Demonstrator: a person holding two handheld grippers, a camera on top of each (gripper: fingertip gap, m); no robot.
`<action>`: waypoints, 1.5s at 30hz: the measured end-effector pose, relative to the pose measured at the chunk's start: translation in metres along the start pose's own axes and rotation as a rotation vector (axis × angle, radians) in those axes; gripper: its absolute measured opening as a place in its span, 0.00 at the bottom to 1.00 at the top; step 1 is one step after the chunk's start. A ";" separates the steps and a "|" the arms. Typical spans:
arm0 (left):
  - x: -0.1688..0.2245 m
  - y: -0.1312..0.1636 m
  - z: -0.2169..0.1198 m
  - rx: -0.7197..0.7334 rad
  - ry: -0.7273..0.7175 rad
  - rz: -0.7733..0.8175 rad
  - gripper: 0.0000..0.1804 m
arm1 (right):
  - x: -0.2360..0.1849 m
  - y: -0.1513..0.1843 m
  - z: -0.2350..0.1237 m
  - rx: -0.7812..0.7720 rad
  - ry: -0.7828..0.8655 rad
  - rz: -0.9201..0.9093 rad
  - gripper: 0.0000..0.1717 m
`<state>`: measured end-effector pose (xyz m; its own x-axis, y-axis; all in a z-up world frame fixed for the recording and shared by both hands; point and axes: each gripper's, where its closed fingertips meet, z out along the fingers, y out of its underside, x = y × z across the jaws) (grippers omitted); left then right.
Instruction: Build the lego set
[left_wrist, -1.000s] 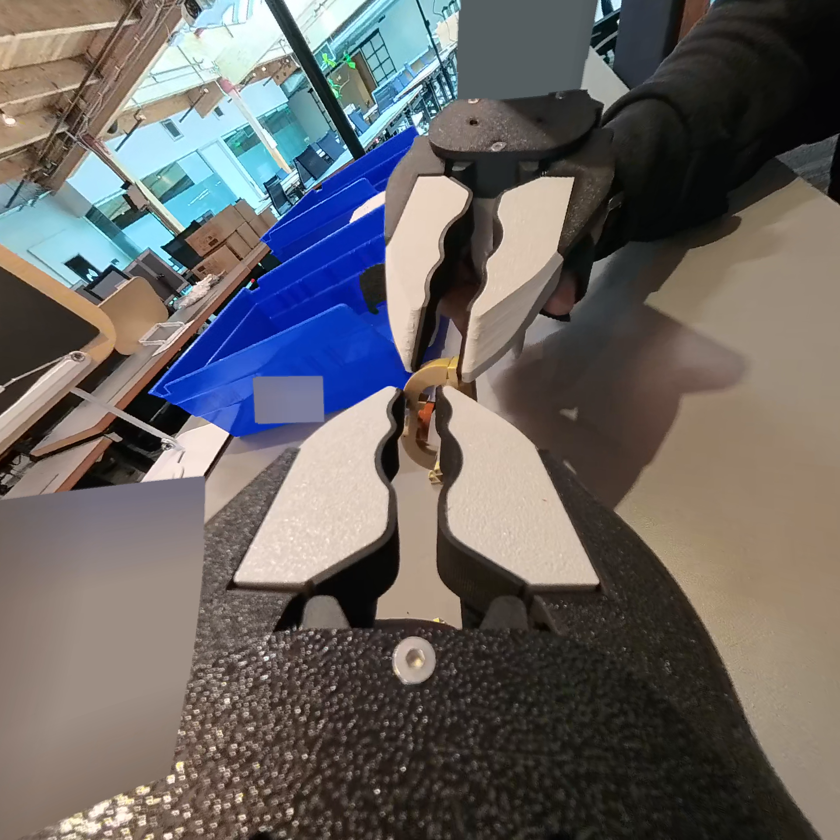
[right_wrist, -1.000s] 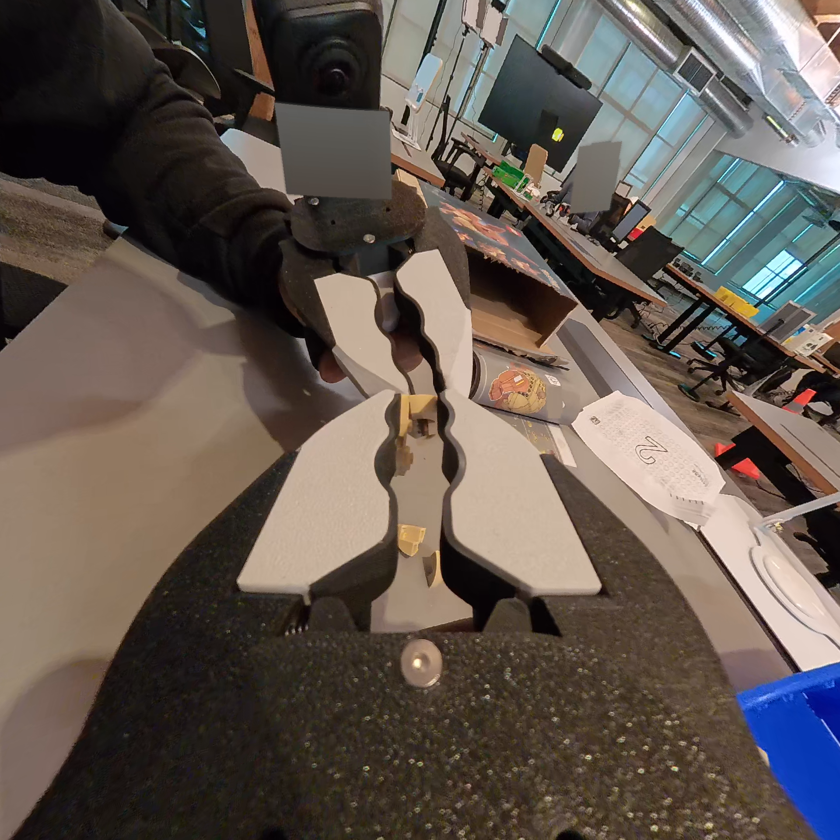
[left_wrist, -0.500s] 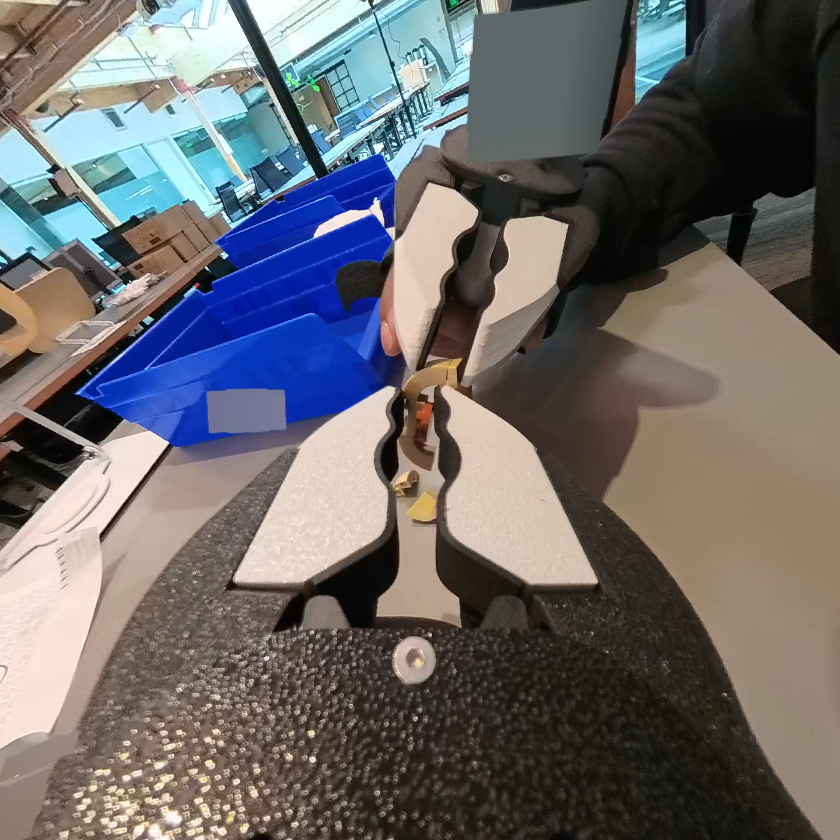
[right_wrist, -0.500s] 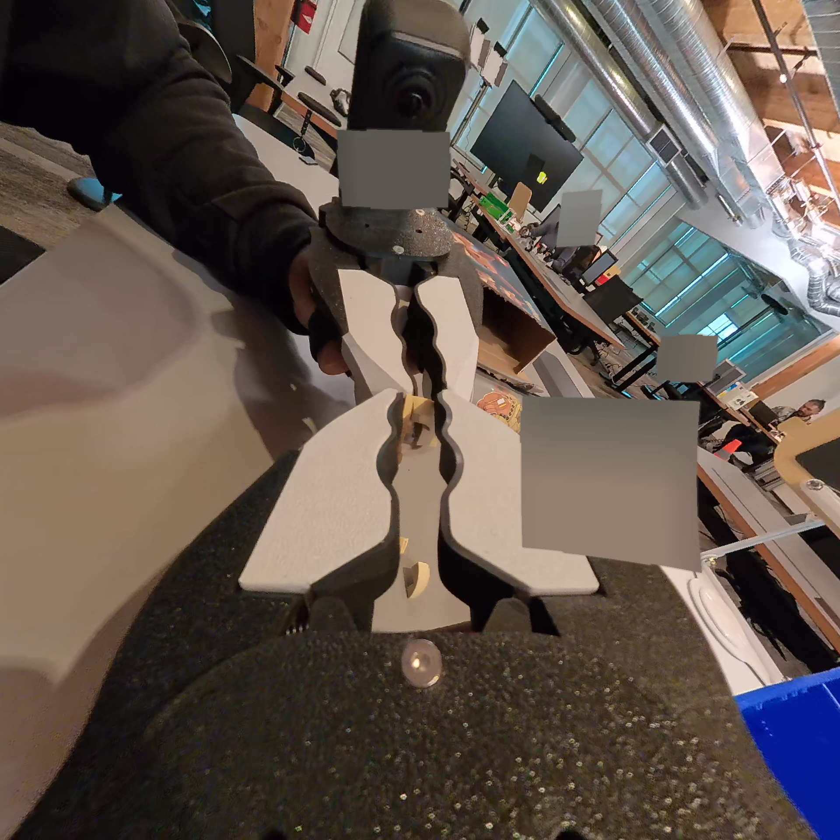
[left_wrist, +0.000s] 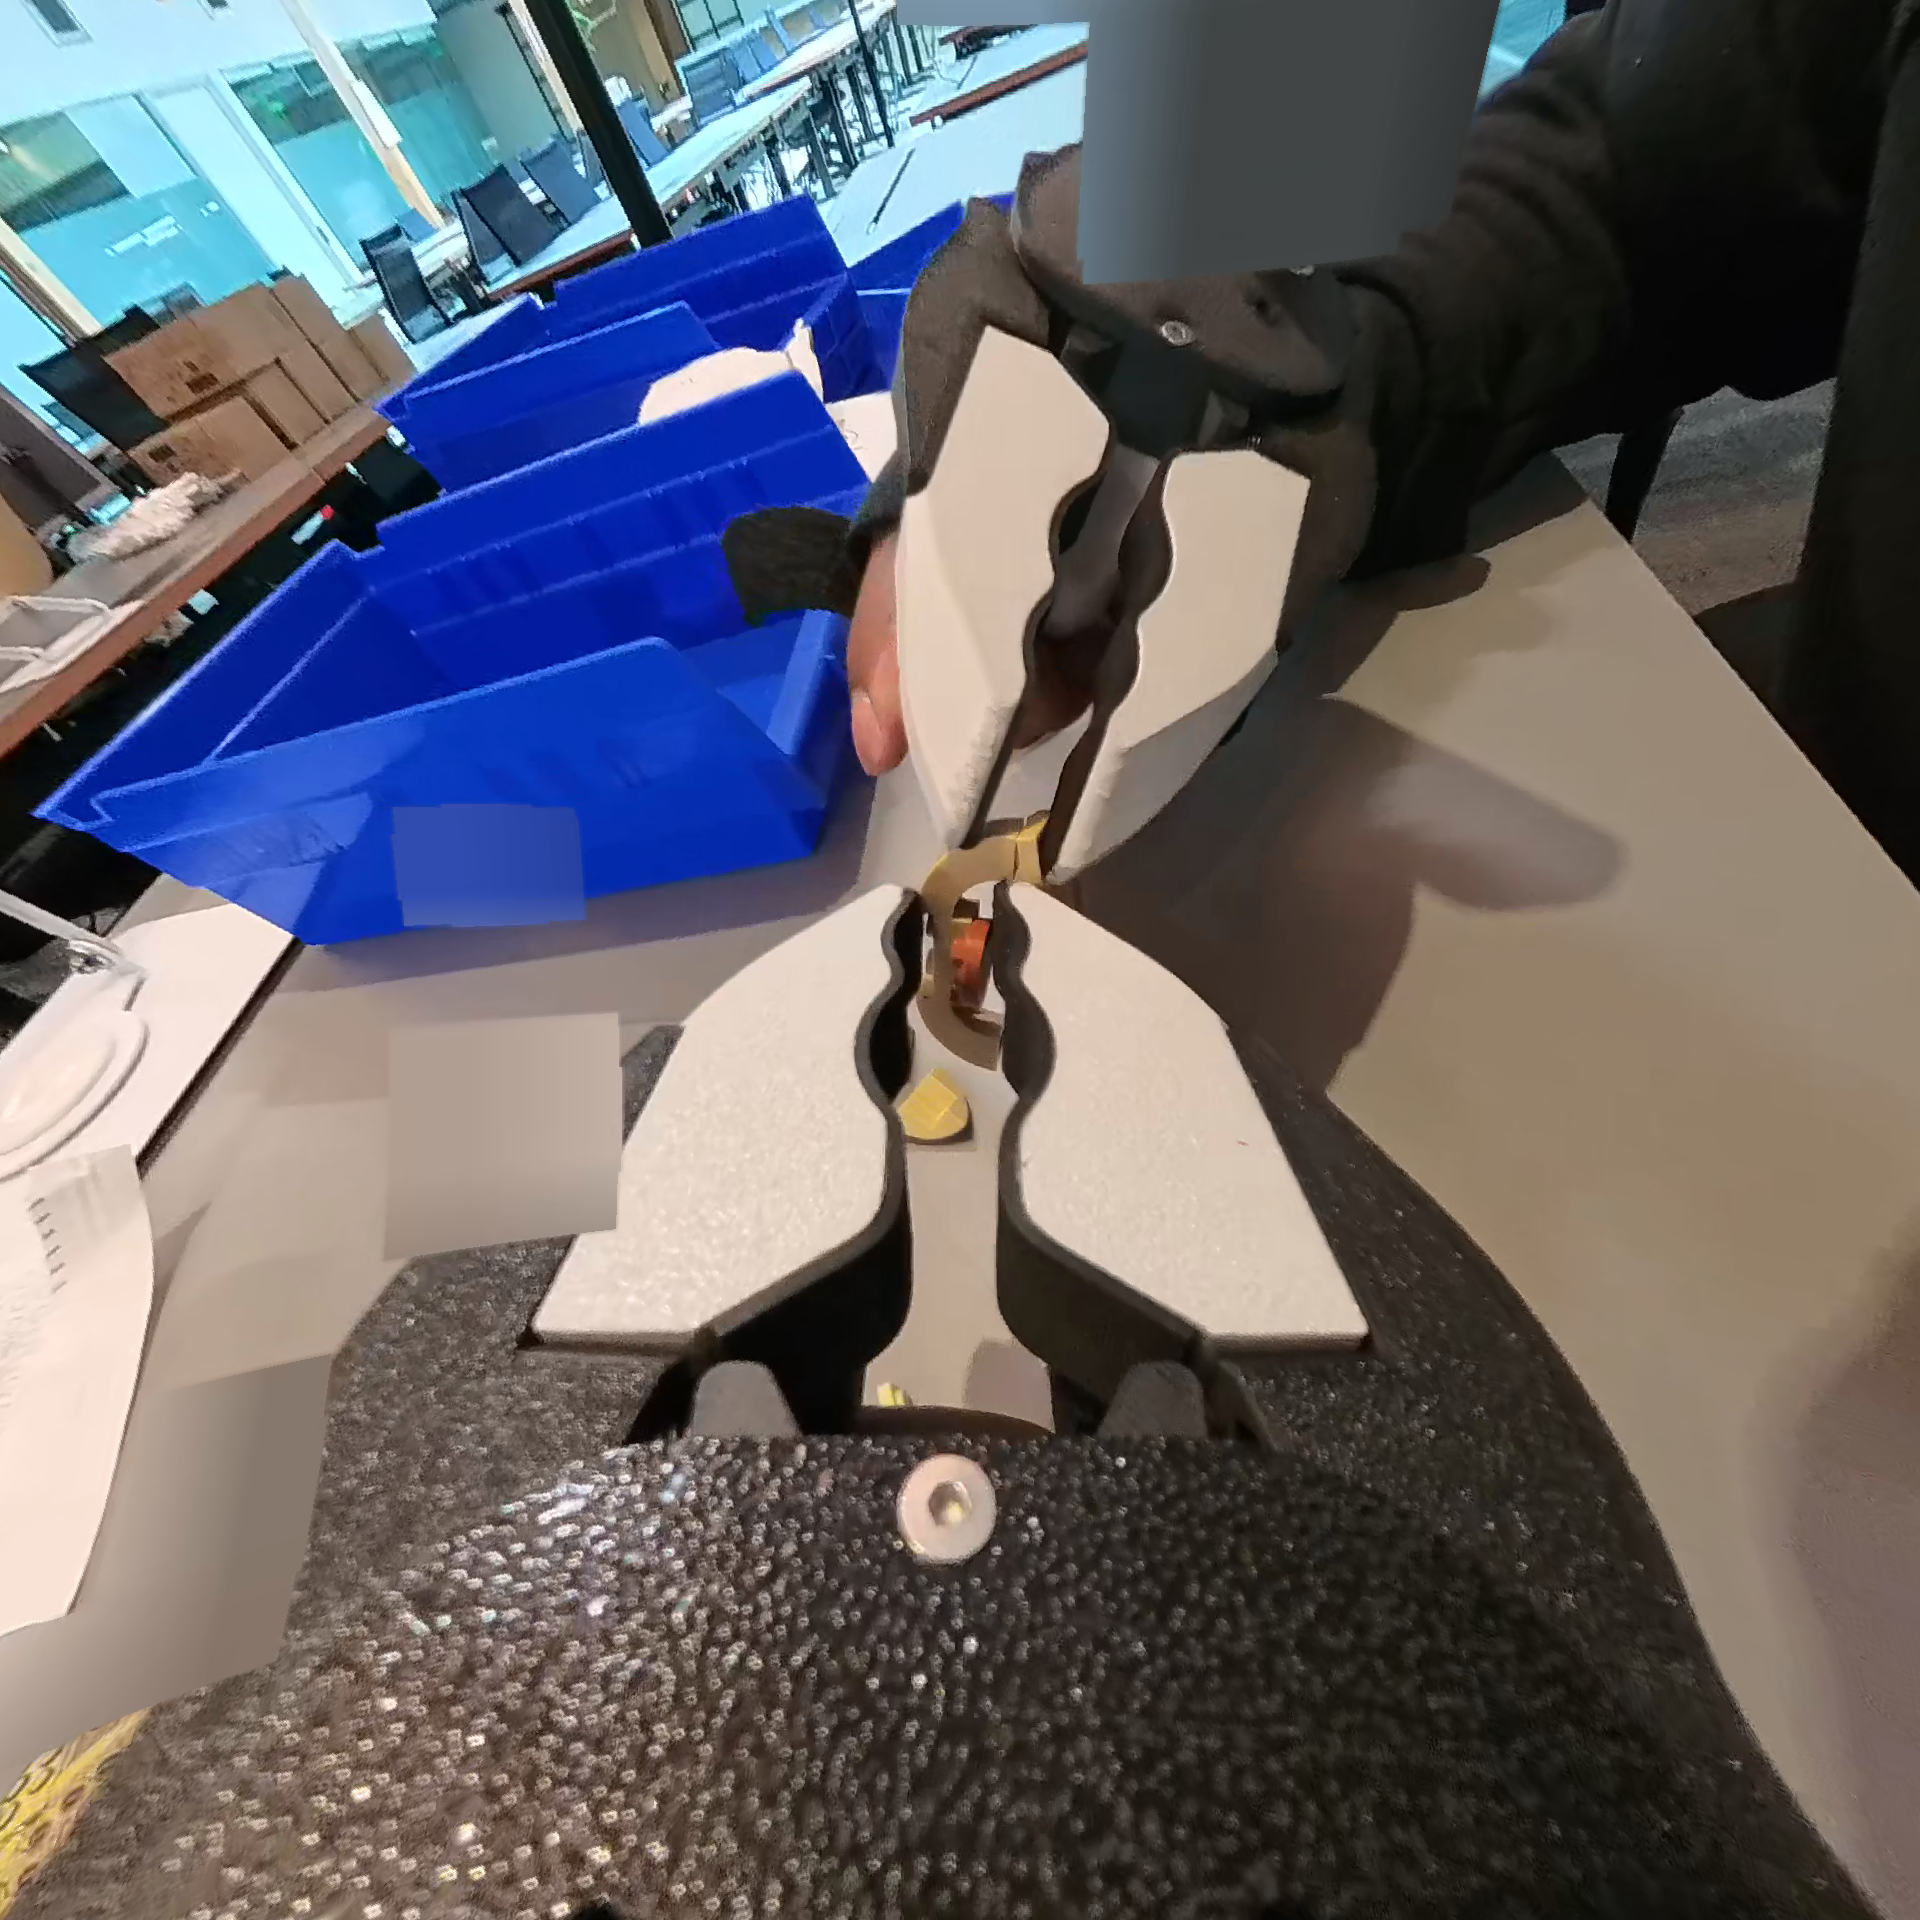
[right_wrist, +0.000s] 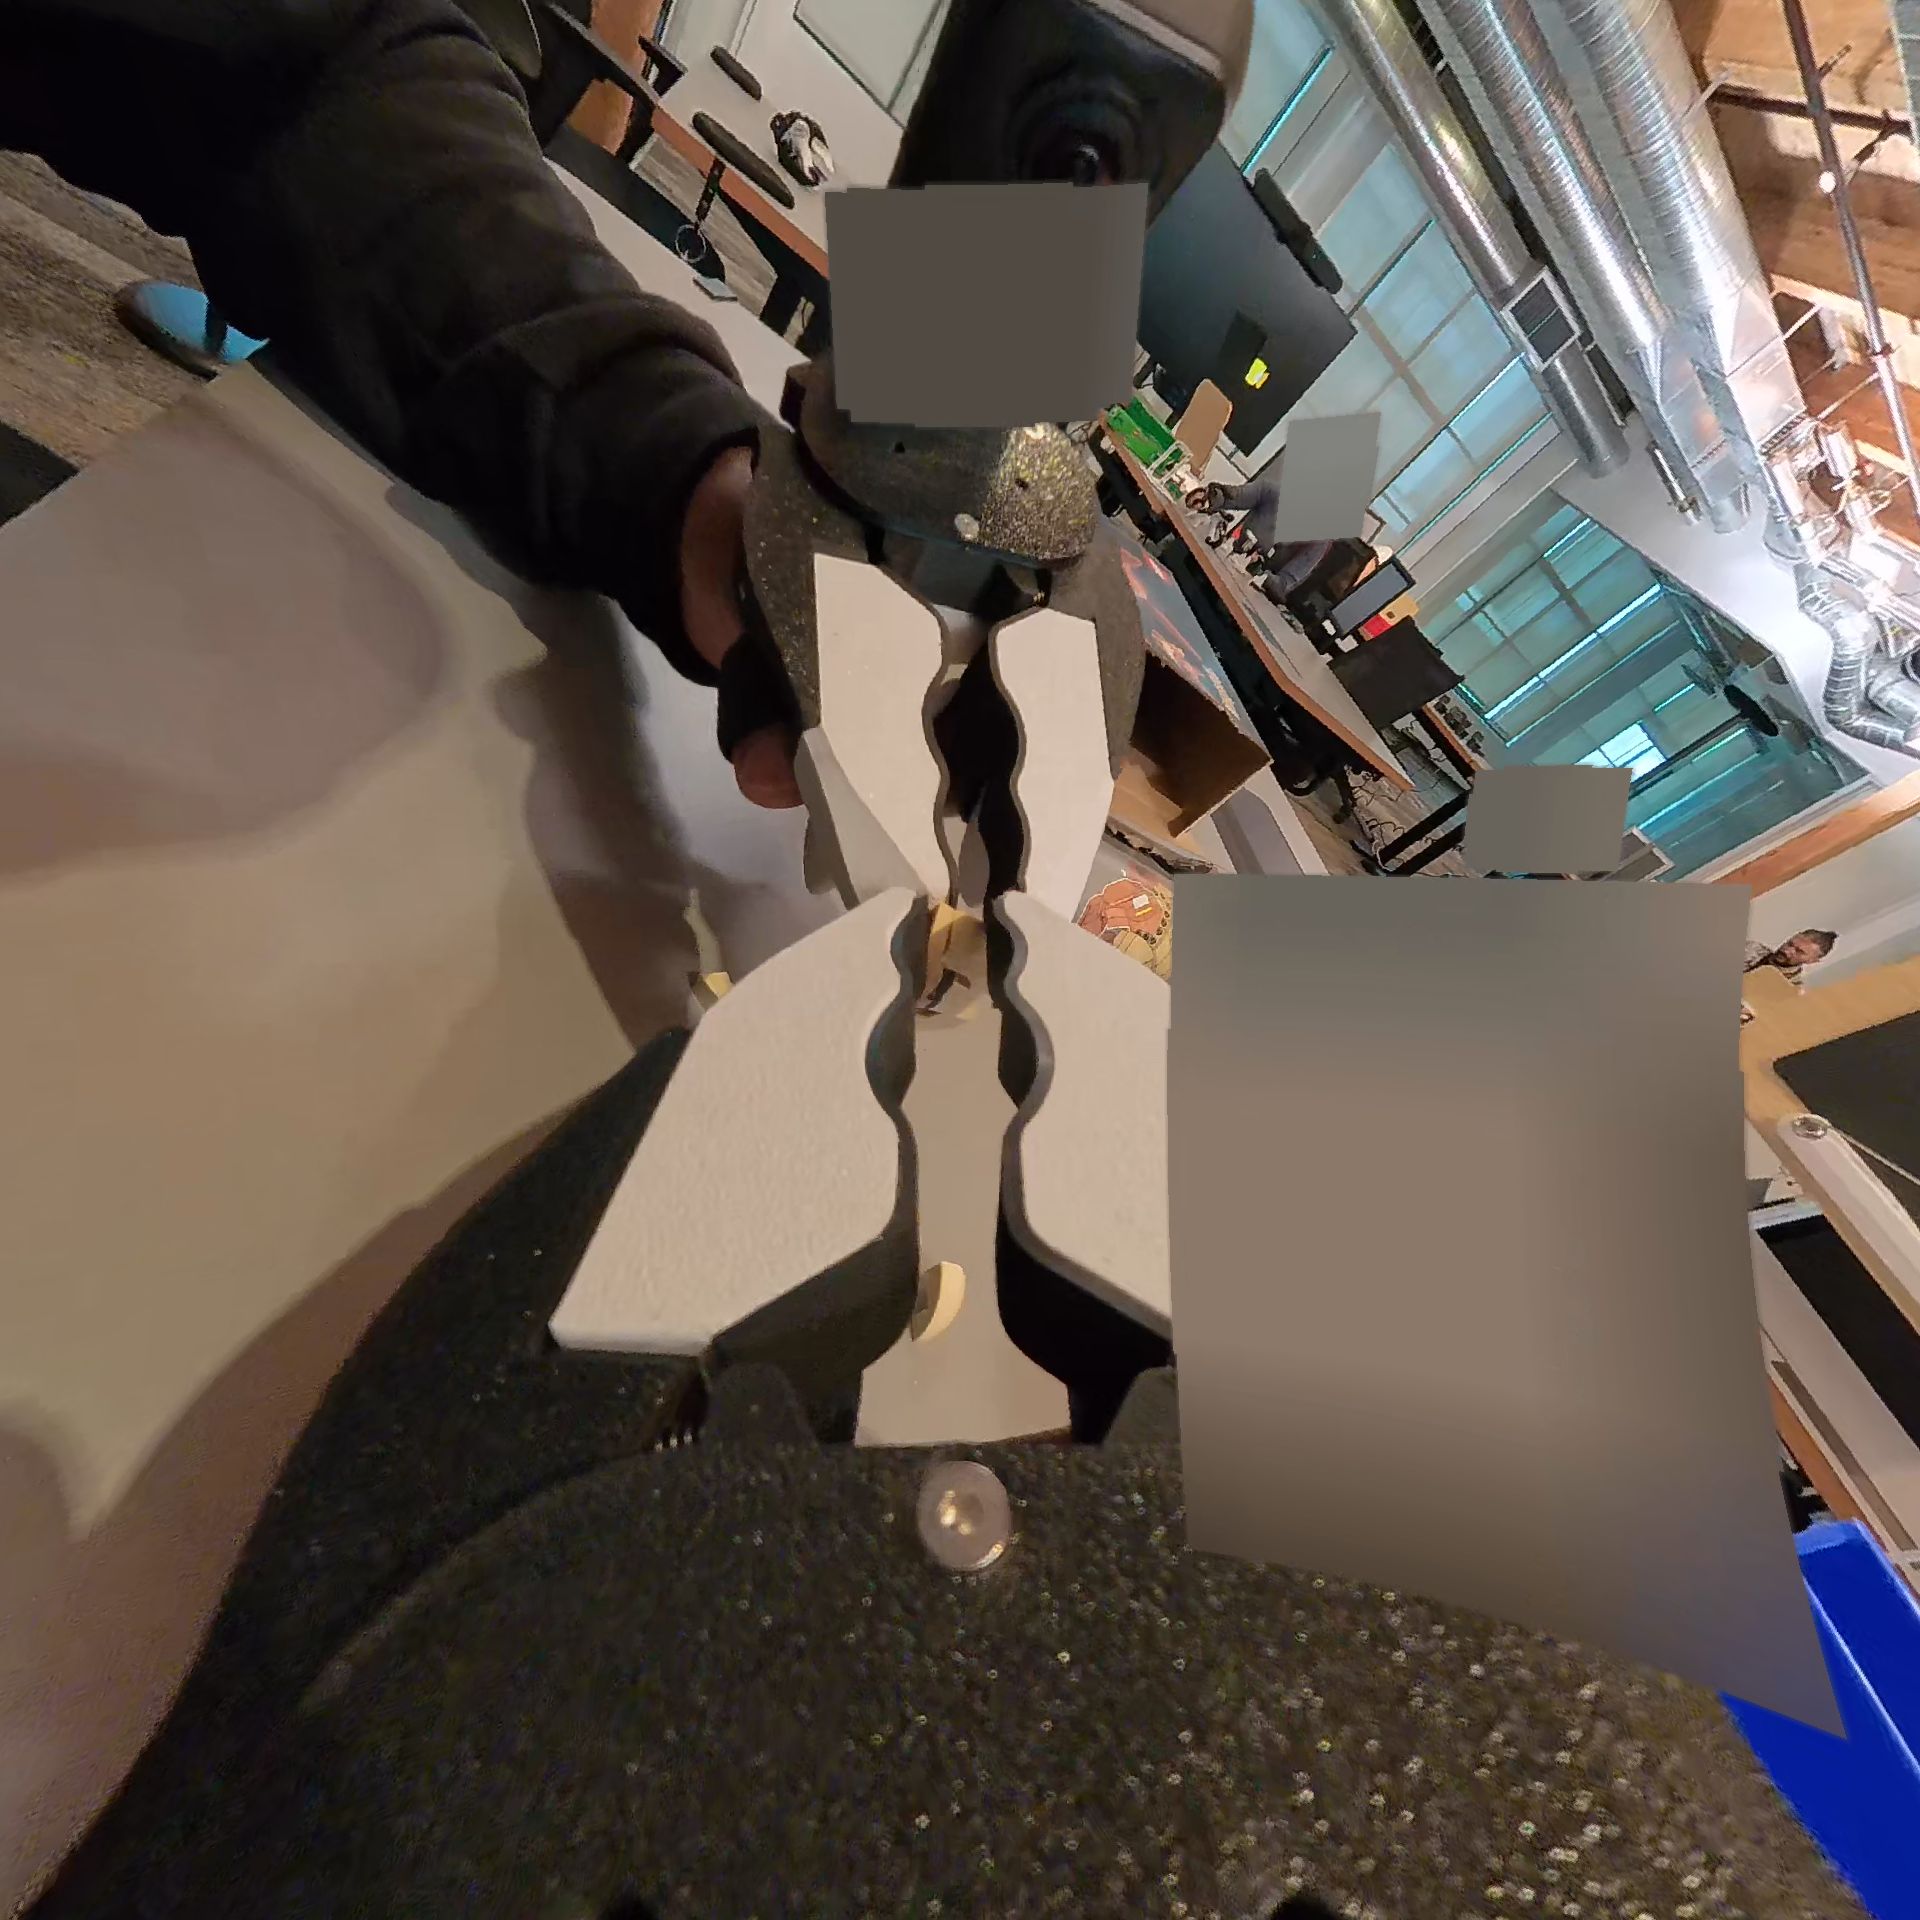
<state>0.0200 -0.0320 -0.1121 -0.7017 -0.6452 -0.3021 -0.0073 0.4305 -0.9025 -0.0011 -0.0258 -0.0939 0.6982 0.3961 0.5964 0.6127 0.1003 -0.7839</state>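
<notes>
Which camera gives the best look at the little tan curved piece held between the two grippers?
The left wrist view: the tan piece shows its whole arc, spanning from the left gripper to the right gripper. The right wrist view shows only a pale sliver between fingertips.

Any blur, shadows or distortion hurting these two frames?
Left wrist view: sharp at the tan piece; soft shadow of the right gripper on the table; fisheye bends the bins. Right wrist view: table edge smeared by motion blur; bright windows, fingertips clear.
</notes>
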 end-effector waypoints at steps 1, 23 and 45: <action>0.000 0.001 0.000 -0.010 0.000 -0.003 0.07 | 0.000 0.000 0.000 -0.005 0.004 -0.007 0.06; 0.009 0.009 0.002 -0.074 0.084 -0.089 0.07 | -0.009 0.004 0.002 -0.069 -0.053 -0.036 0.05; 0.012 0.009 0.001 -0.049 0.139 -0.180 0.07 | -0.007 0.004 0.003 -0.081 -0.051 -0.003 0.09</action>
<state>0.0125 -0.0367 -0.1238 -0.7772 -0.6229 -0.0893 -0.1733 0.3484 -0.9212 -0.0049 -0.0256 -0.1016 0.6782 0.4418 0.5873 0.6439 0.0280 -0.7646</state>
